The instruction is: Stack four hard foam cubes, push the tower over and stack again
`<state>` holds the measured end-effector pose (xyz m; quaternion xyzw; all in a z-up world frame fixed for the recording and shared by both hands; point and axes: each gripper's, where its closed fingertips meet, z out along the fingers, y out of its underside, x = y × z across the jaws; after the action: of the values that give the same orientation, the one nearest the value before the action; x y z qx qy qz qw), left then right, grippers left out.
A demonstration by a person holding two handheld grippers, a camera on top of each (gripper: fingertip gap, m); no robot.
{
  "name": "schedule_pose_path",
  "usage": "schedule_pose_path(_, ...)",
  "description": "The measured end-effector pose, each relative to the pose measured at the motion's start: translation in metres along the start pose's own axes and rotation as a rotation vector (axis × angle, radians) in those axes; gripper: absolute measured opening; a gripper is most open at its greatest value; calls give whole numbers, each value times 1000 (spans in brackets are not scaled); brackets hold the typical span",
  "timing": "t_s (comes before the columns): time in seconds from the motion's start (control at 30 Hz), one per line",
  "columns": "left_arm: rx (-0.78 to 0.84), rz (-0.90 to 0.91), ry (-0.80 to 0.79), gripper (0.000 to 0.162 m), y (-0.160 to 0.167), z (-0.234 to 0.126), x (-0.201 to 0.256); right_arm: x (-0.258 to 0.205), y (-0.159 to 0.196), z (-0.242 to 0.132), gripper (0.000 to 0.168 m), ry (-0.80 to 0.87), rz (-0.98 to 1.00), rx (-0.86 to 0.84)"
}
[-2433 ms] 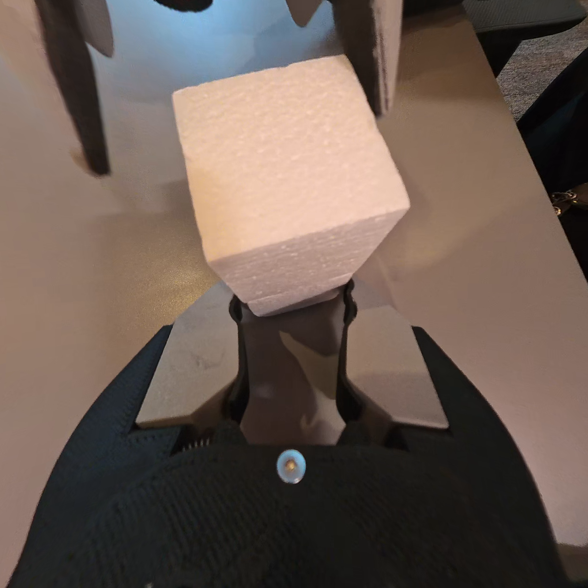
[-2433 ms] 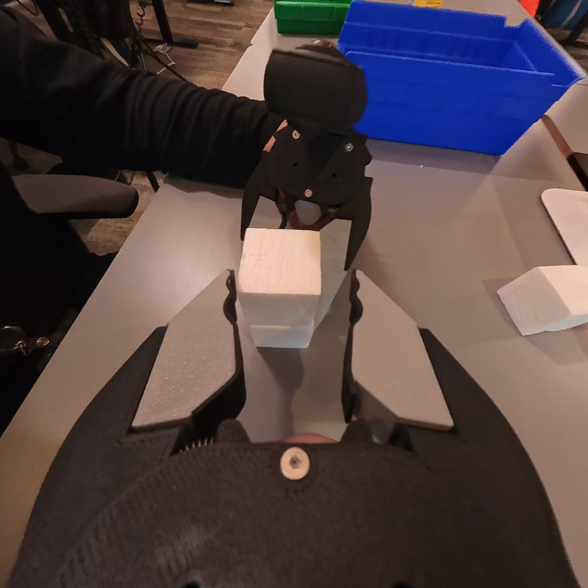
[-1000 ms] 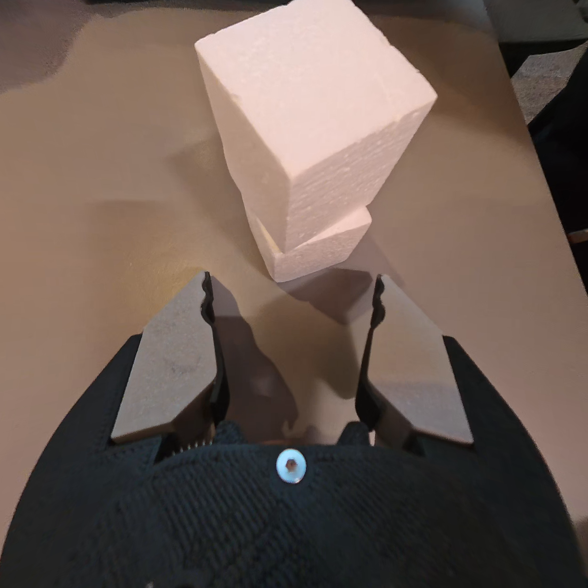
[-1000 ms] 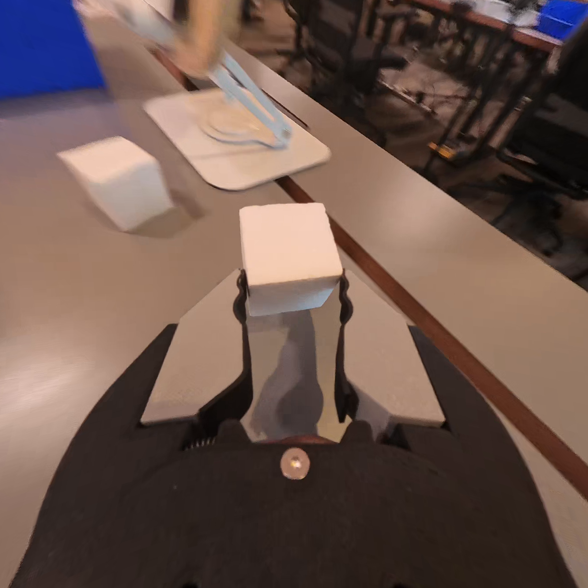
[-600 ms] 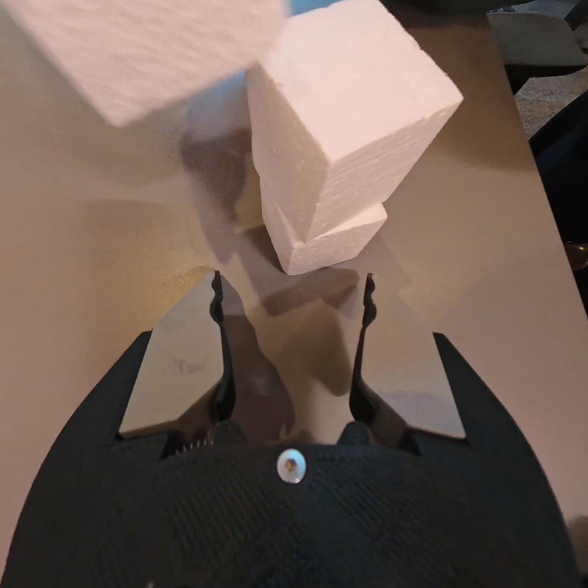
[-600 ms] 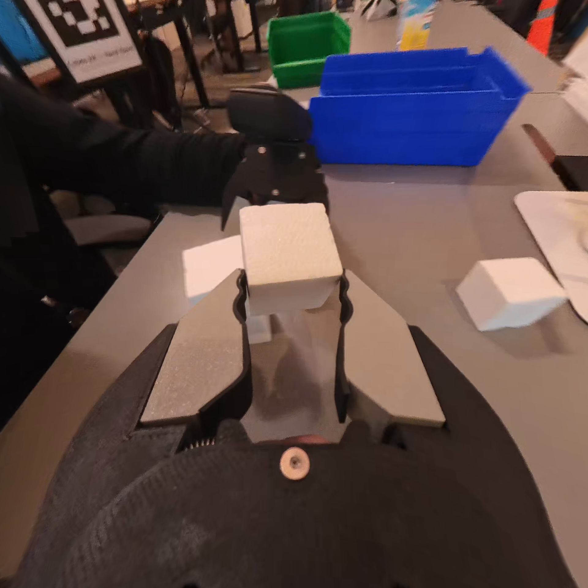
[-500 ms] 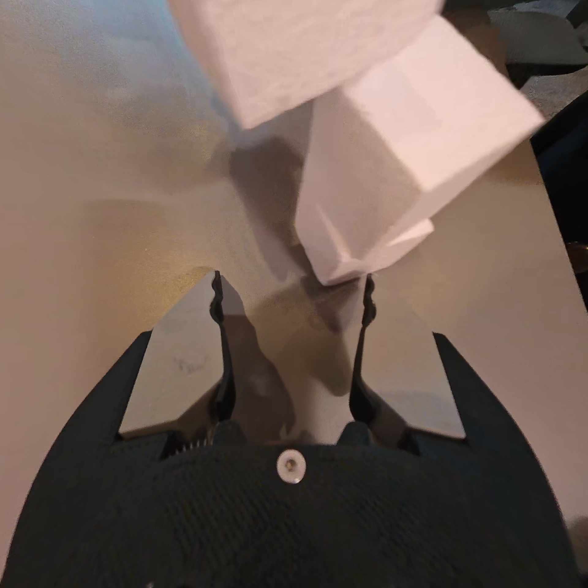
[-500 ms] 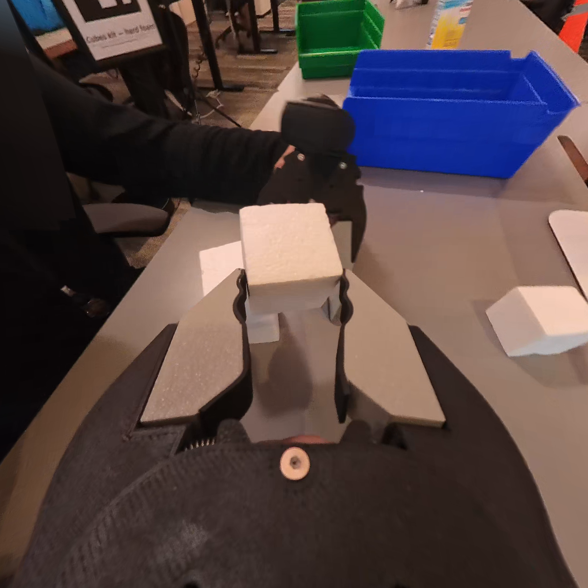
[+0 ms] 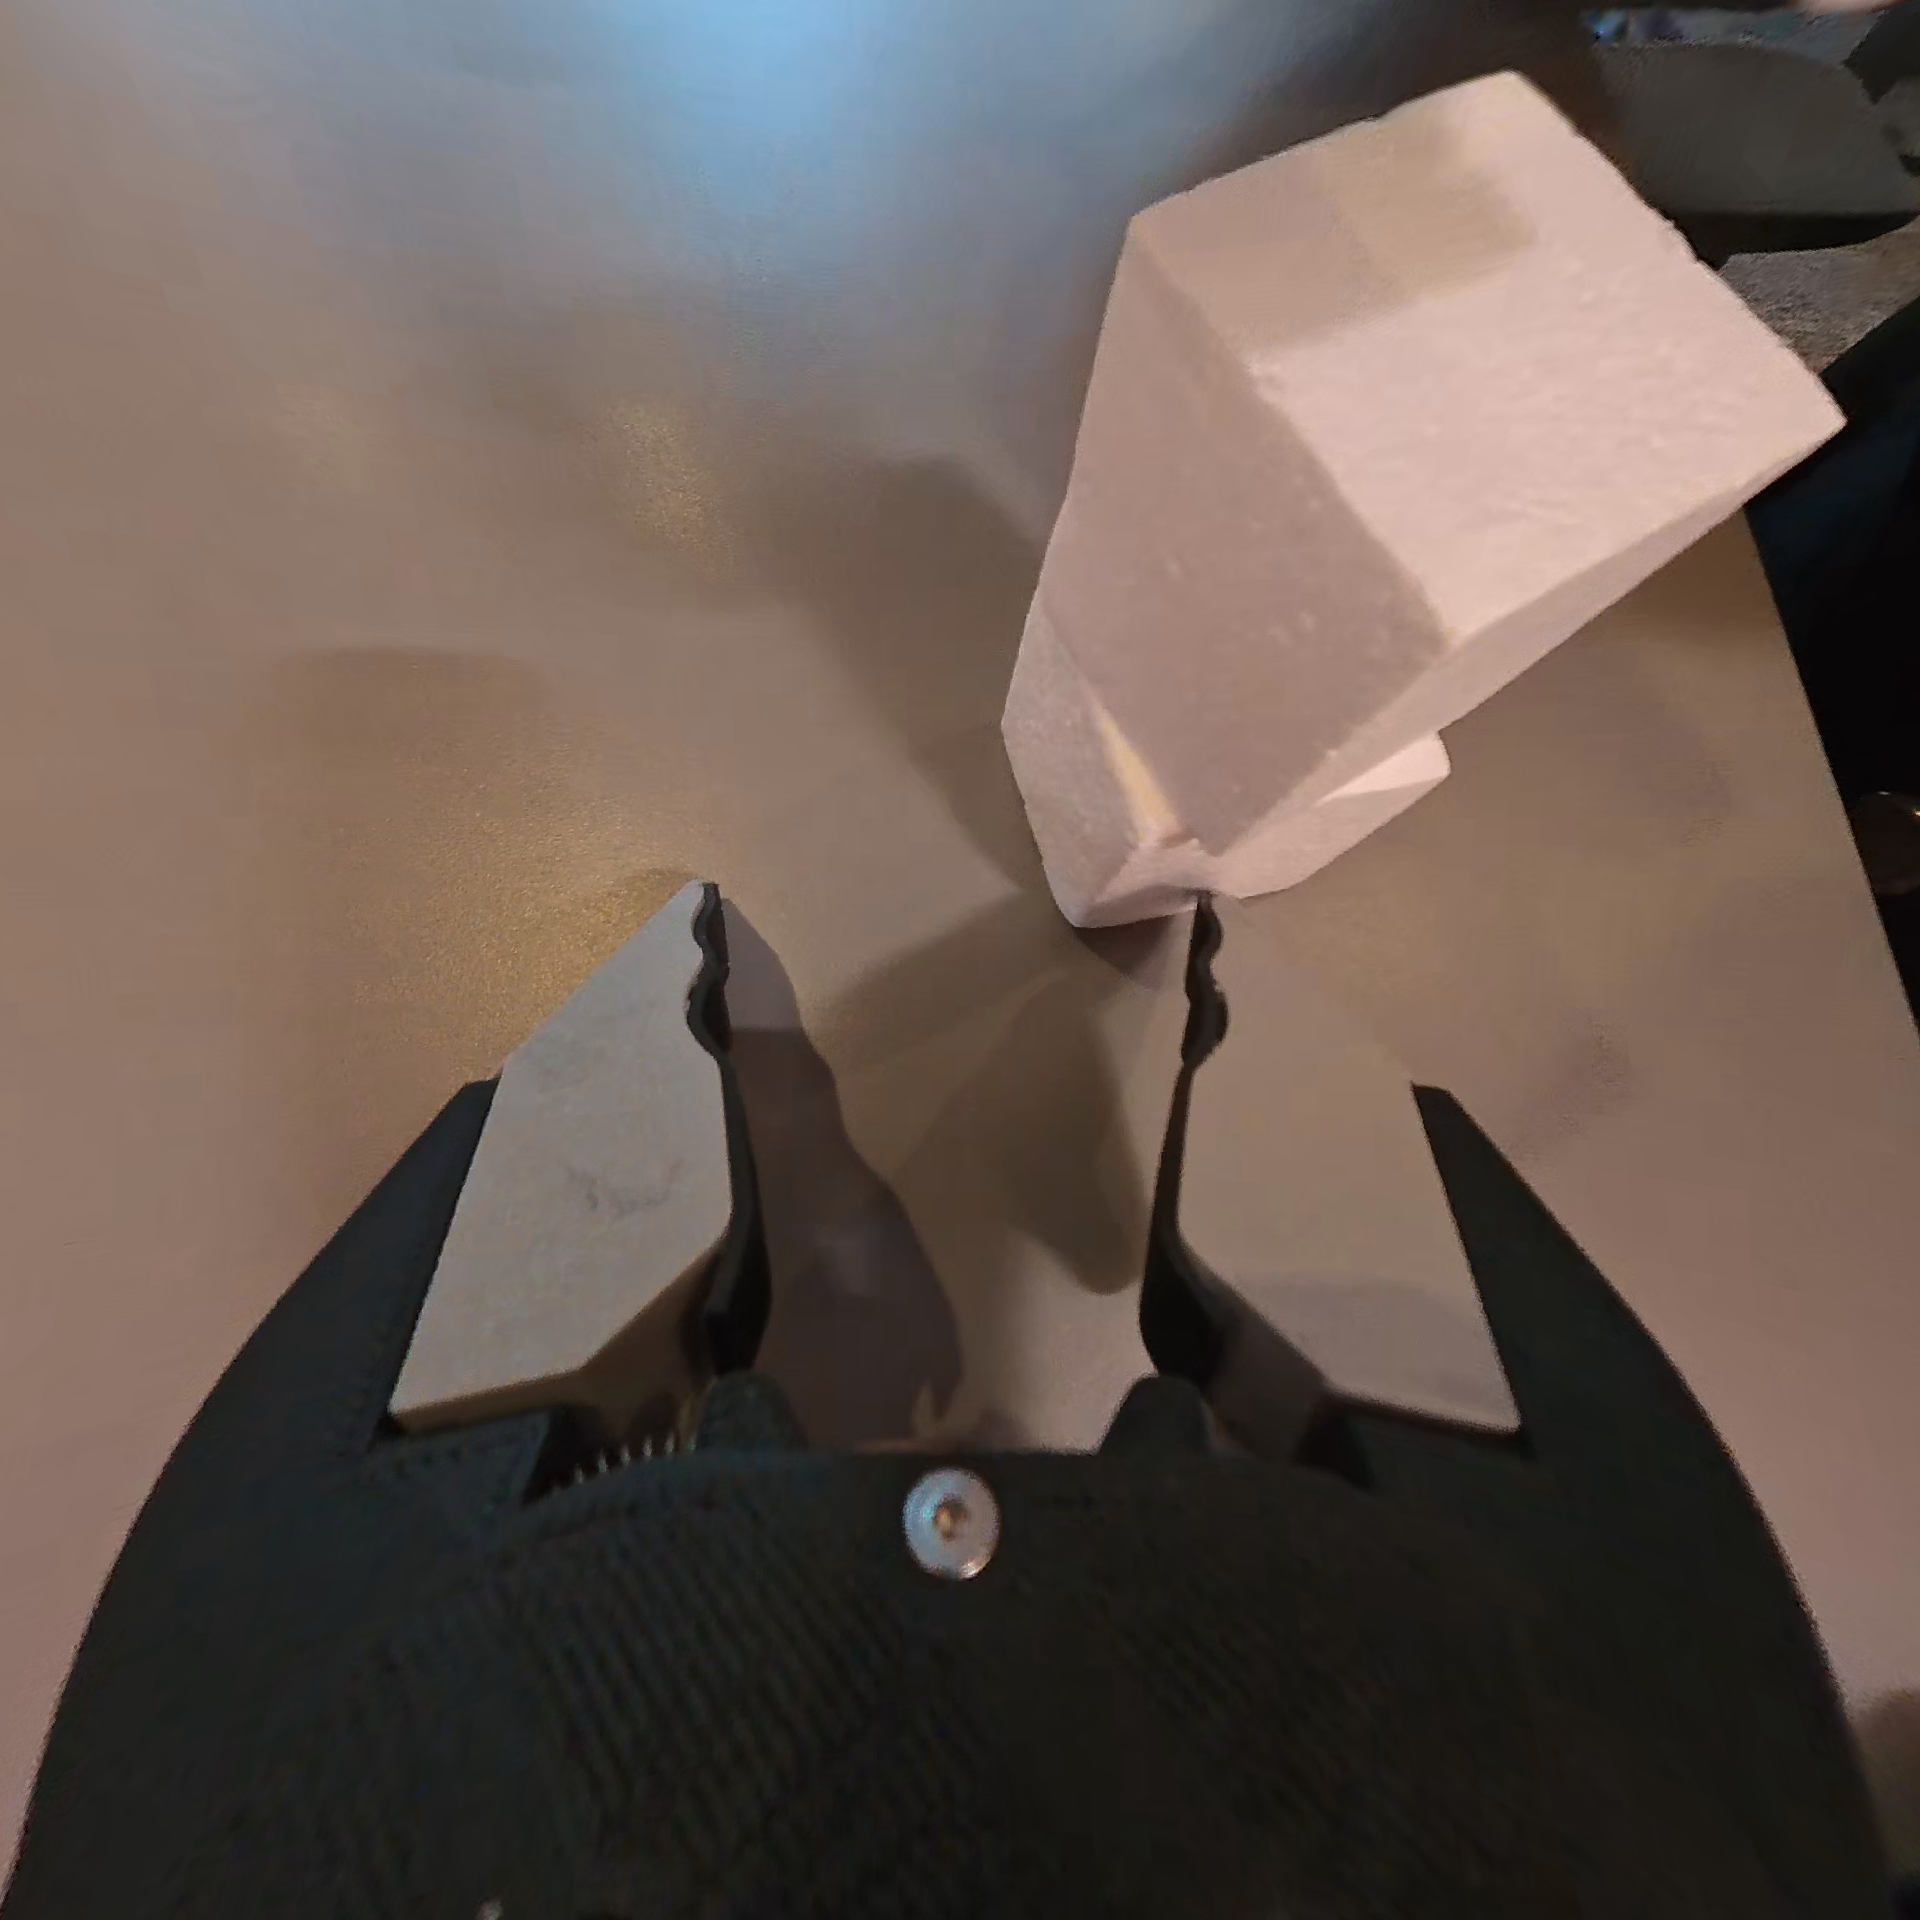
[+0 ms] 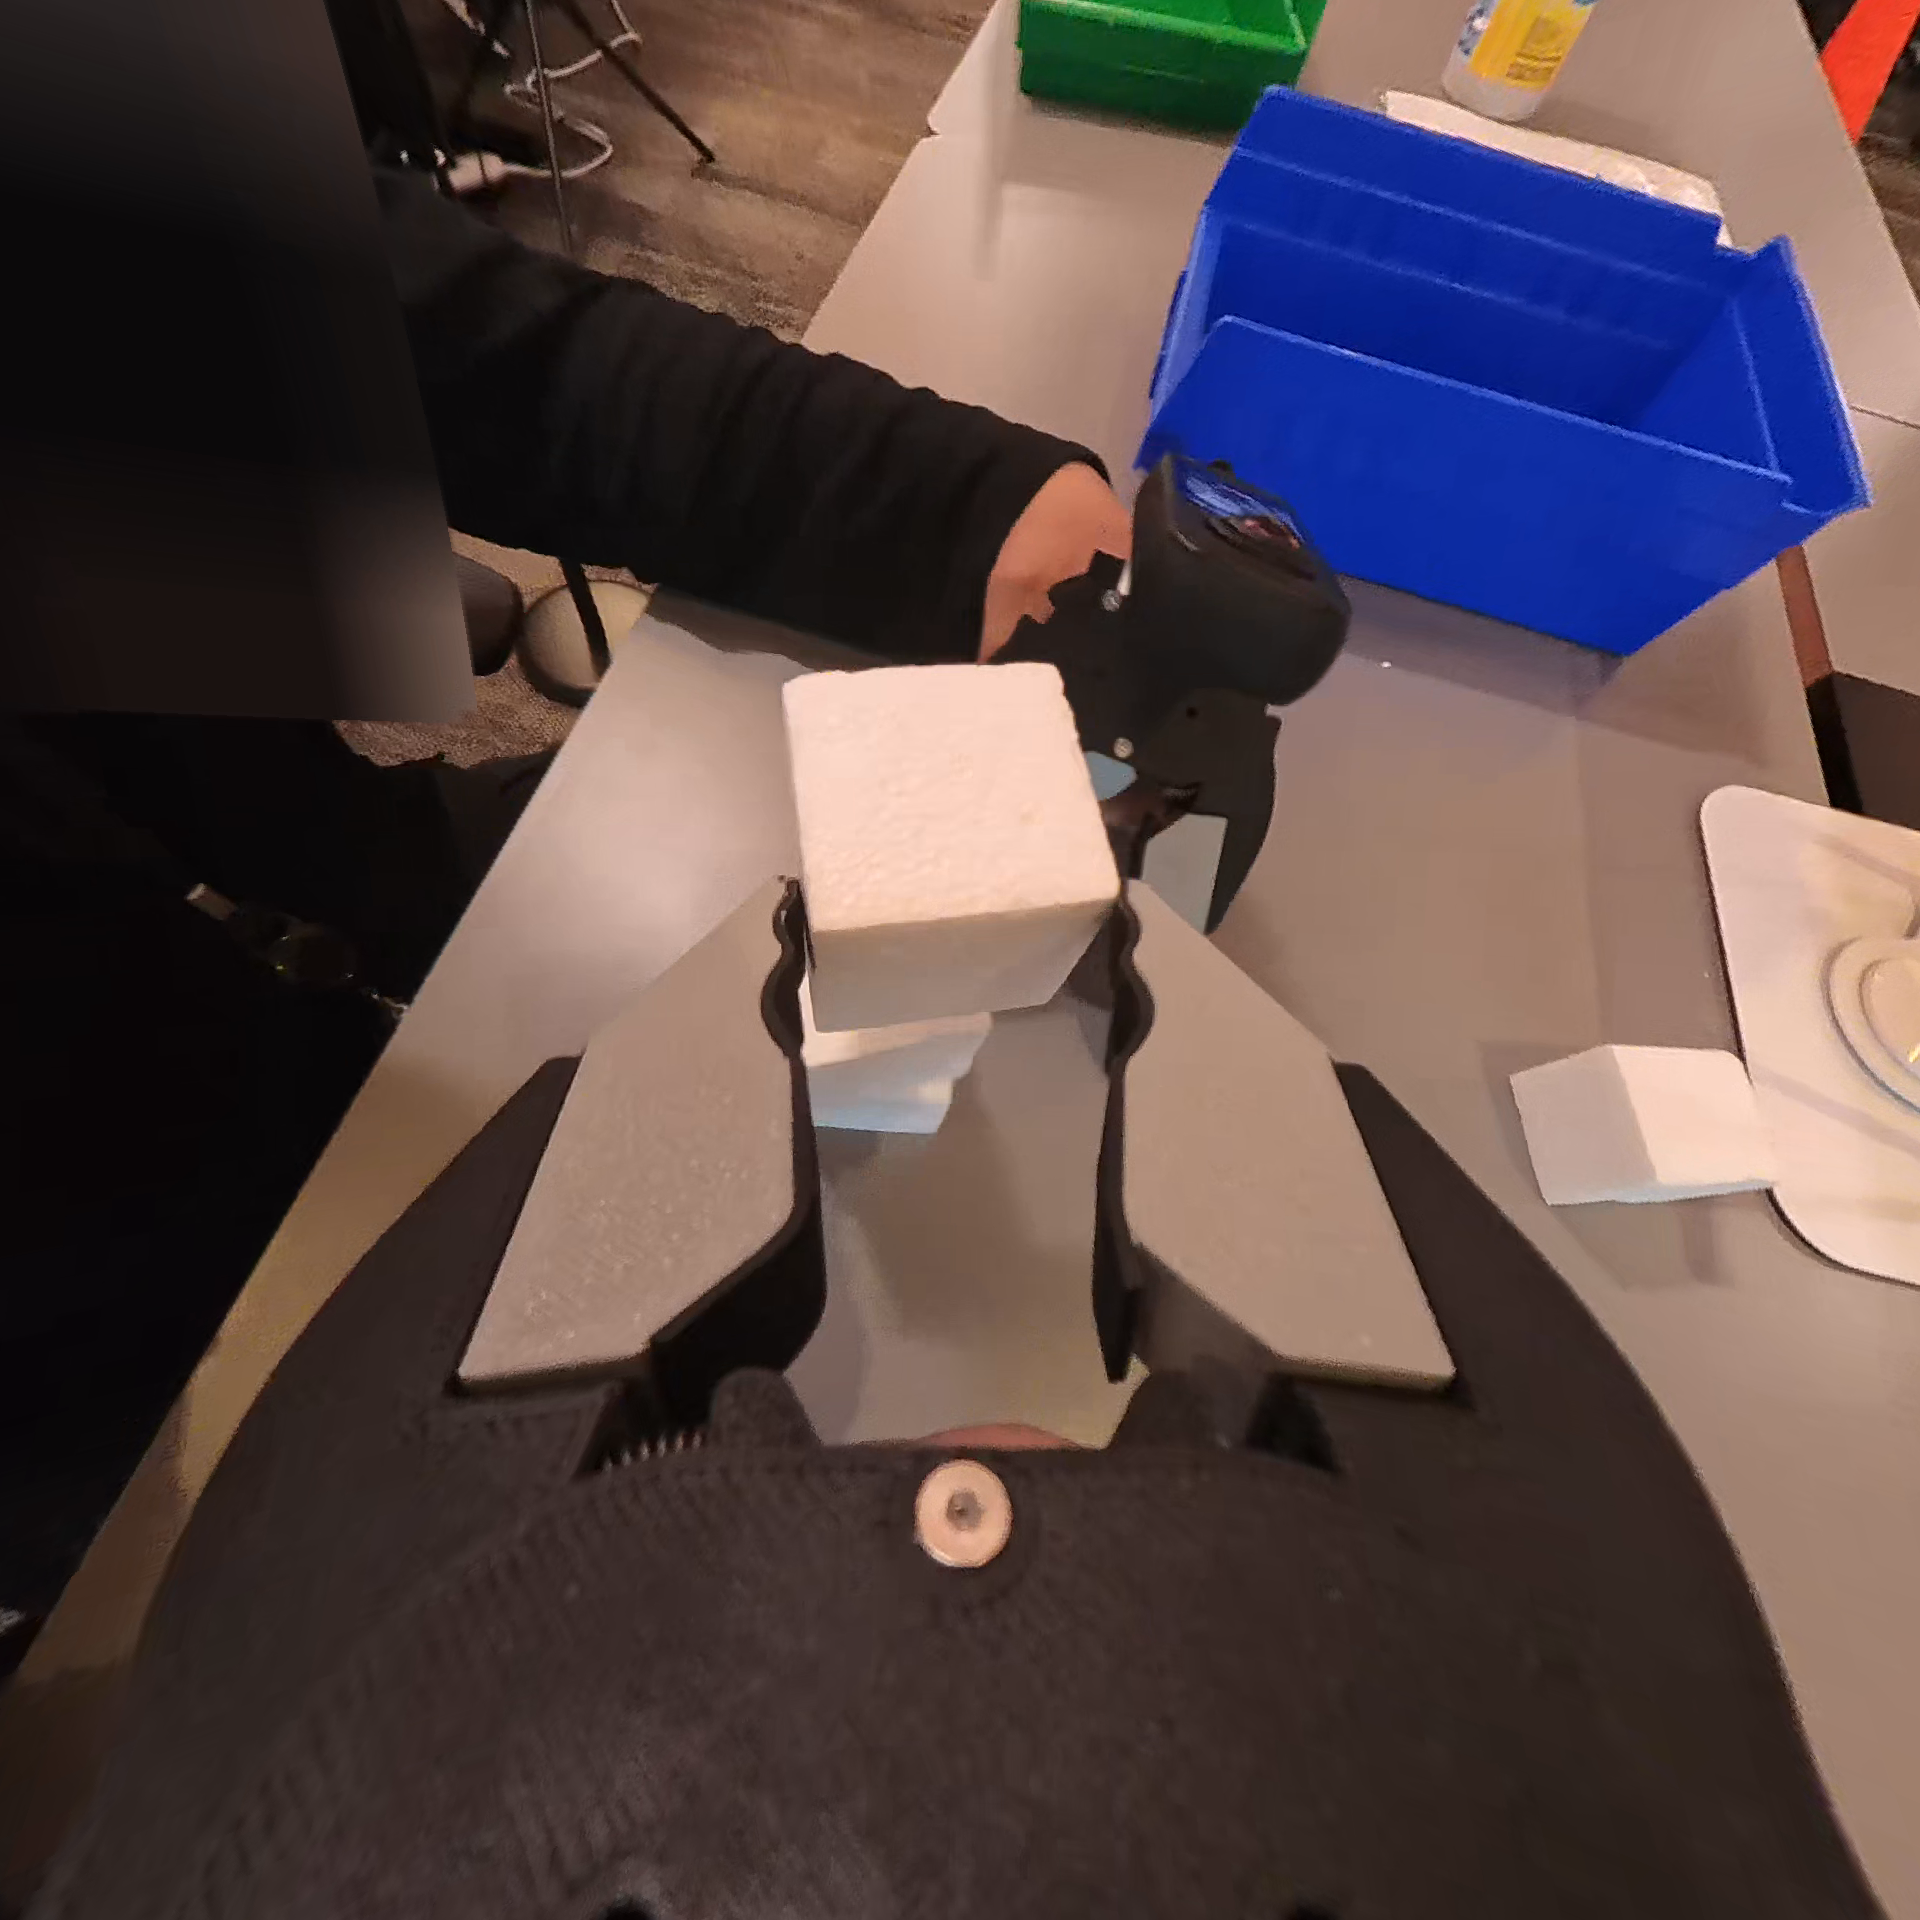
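Note:
My right gripper [image 10: 951,914] is shut on a white foam cube [image 10: 935,821] and holds it over a stack of white foam cubes, of which only a lower cube [image 10: 883,1075] shows beneath it. I cannot tell whether the held cube touches the stack. In the left wrist view the stack [image 9: 1226,582] stands at the upper right, its bottom corner just past my right fingertip. My left gripper [image 9: 956,914] is open and empty beside the stack; it also shows behind the held cube in the right wrist view [image 10: 1184,852]. Another loose cube [image 10: 1642,1122] lies on the grey table [image 10: 1455,831] to the right.
A white mat [image 10: 1818,935] with a round plate lies at the right edge, touching the loose cube. A blue bin [image 10: 1507,416] stands behind the left gripper, with a green bin [image 10: 1153,42] and a bottle [image 10: 1507,52] farther back. The table's left edge runs close to the stack. The gap from one gripper's tips to the other's is roughly 15 cm.
My right gripper swung left with its cube, from near the mat to over the stack. My left gripper shifted left, so the stack now sits to its right.

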<state>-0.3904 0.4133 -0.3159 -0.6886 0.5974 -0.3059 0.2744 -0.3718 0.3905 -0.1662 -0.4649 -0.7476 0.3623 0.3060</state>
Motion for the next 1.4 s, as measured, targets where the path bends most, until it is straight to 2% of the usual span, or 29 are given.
schedule_pose_path(0.57,0,0,-1,87,0,0,0,-12,21,24,58,-55,-7,-102)
schedule_pose_path(0.8,0,0,0,87,0,0,0,-12,16,18,78,-42,-16,-81)
schedule_pose_path(0.9,1,-1,1,88,0,0,0,-11,2,4,79,-26,-36,-3)
schedule_pose_path(1.07,0,-1,1,89,3,-2,0,8,-27,-33,77,42,1,291)
schedule_pose_path(1.13,2,-8,1,88,4,-5,-1,29,-15,-46,82,134,78,356)
schedule_pose_path(1.23,6,-24,-10,84,7,-9,-5,65,23,-61,76,315,193,449)
schedule_pose_path(1.3,1,-23,-51,76,11,-13,-14,92,72,-61,75,454,327,372)
schedule_pose_path(1.4,-10,-67,-193,73,21,-24,-45,120,151,-60,75,655,490,130)
